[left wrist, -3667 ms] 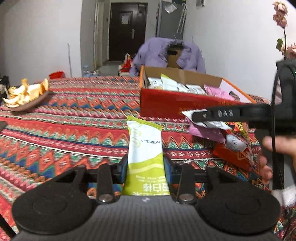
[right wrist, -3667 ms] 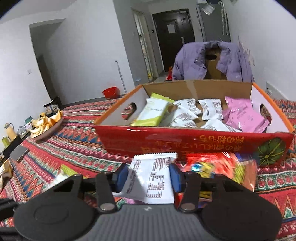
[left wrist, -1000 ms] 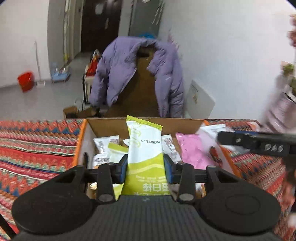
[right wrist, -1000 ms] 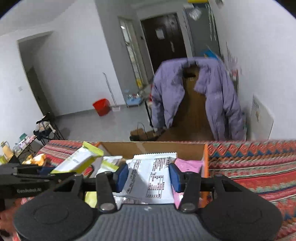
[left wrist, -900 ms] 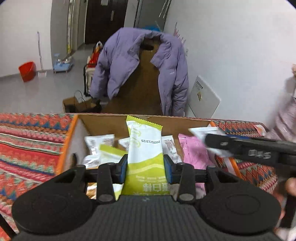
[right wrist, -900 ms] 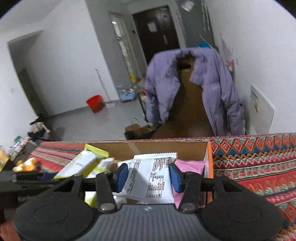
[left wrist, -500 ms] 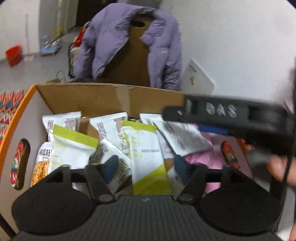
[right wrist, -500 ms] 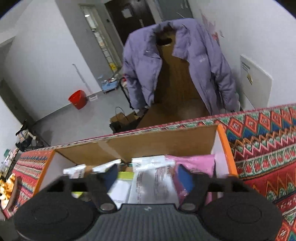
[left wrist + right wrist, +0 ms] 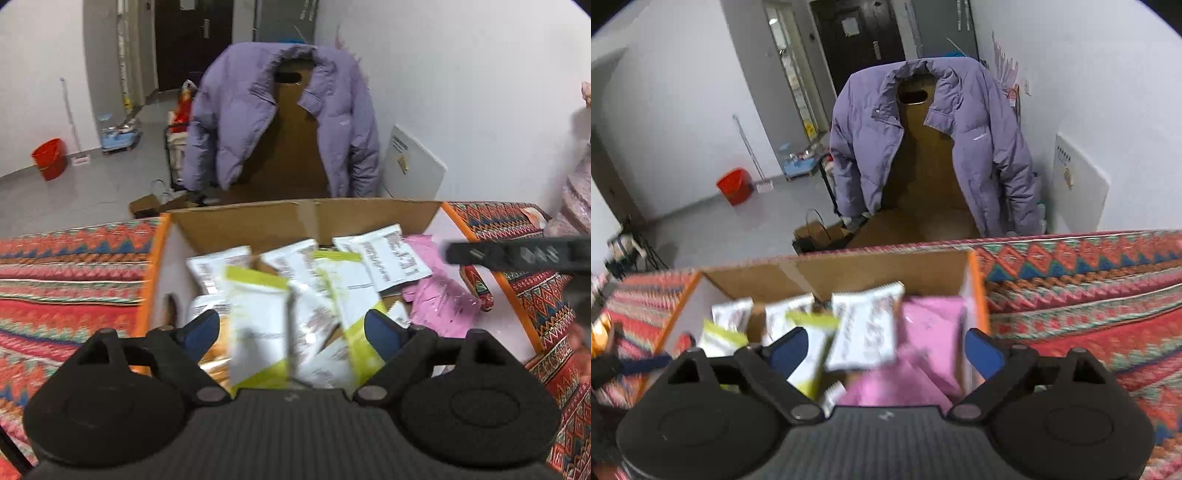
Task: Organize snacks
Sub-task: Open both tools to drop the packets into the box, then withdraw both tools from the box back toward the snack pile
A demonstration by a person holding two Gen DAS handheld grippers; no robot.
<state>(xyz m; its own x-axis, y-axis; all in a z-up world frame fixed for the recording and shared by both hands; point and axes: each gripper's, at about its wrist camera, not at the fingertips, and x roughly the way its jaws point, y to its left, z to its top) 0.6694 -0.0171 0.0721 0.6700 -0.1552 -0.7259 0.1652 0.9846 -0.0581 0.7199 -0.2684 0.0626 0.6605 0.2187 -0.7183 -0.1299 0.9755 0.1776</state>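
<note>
Snacks lie heaped in the cardboard box [image 9: 369, 216] on the patterned cloth [image 9: 74, 258] of the bench, and we hold both grippers over it. Our left gripper [image 9: 291, 330] has just been opening; its blue pads [image 9: 197, 328] stand wide and press on nothing, with the green-and-white packet [image 9: 351, 295] lying loose among white packets [image 9: 216, 264] below. Our right gripper [image 9: 886, 349] has also just been opening and stands wide and empty. The white printed packet [image 9: 866, 326] sits free below it, overlapping the pink packets [image 9: 934, 328] against the box's right wall. In the left wrist view, the right gripper shows as a blurred black bar over the box's right edge. Behind the bench, a purple jacket [image 9: 979, 147] hangs over a brown chair back [image 9: 923, 147].
</note>
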